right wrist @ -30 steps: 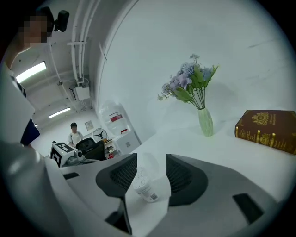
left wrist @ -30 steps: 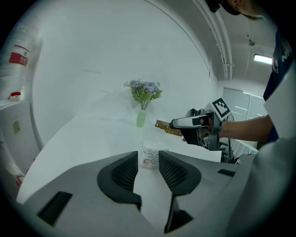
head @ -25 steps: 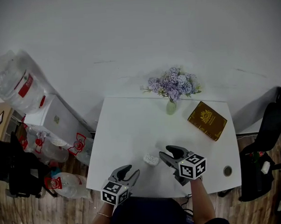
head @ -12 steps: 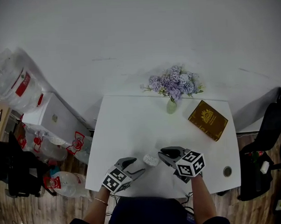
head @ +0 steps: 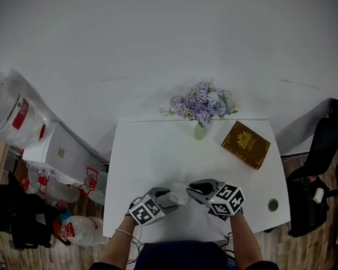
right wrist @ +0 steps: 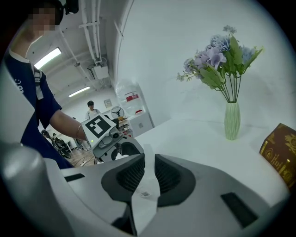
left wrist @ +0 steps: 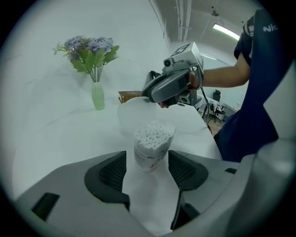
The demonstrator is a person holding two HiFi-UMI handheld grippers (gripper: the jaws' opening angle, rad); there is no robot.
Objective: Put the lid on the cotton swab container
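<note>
The cotton swab container [left wrist: 152, 144] is a small clear tub packed with white swabs, standing open on the white table [head: 158, 154]. My left gripper [left wrist: 147, 161] has just been opening. Its pads [left wrist: 108, 172] flank the tub without touching it. In the head view the tub [head: 179, 197] stands between the left gripper [head: 167, 195] and the right gripper [head: 194, 189]. My right gripper [right wrist: 149, 163] has just been closing and is shut on the thin translucent lid [right wrist: 145, 187], seen edge-on. From the left gripper view the lid [left wrist: 135, 115] hangs under the right gripper [left wrist: 159, 88], behind the tub.
A green vase of purple flowers [head: 200, 124] stands at the table's far edge, with a brown book [head: 246, 144] to its right. A small dark round thing [head: 272, 205] lies near the front right corner. Water bottles [head: 78, 228] and a black chair [head: 321, 153] flank the table.
My left gripper has moved right and down to the container, rolled over, and its jaws now stand either side of it. The right gripper has narrowed its jaws and stayed in place.
</note>
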